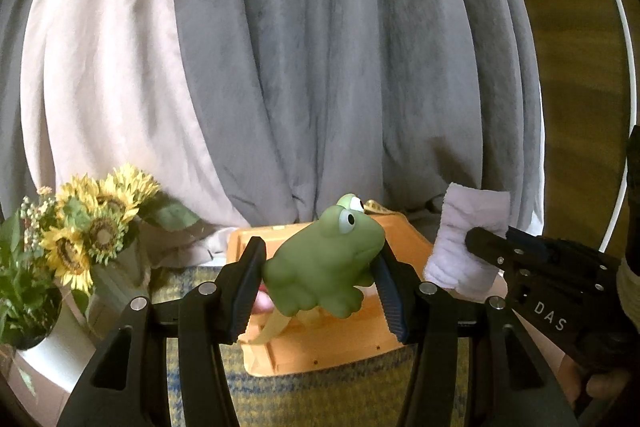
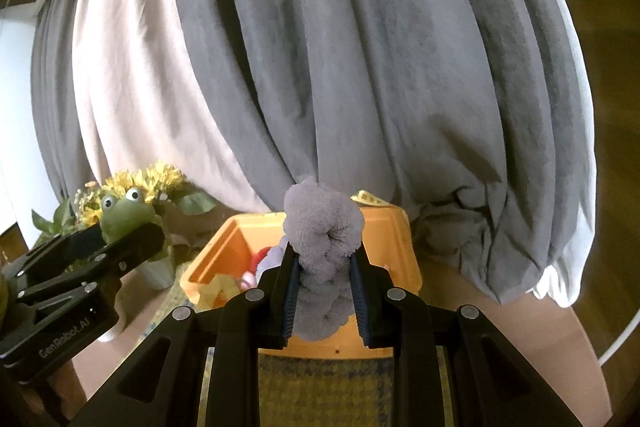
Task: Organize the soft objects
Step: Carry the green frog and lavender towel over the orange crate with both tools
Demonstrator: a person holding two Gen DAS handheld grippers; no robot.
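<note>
My left gripper (image 1: 320, 279) jaws clamp green frog toy (image 1: 324, 263), frame centre, above orange bin (image 1: 332, 343). My right gripper (image 2: 325, 291) jaws pinch fluffy lavender cloth (image 2: 322, 227) over bin, lower centre.

The frog (image 1: 324, 263) is green with white, black-pupilled eyes. The fuzzy cloth (image 2: 322, 251) is pale lilac. The bin (image 2: 400, 259) is orange. Sunflowers (image 1: 88, 223) are yellow. The mat (image 2: 320, 387) shows yellow-blue checks. Curtains (image 1: 320, 47) are grey and cream.
</note>
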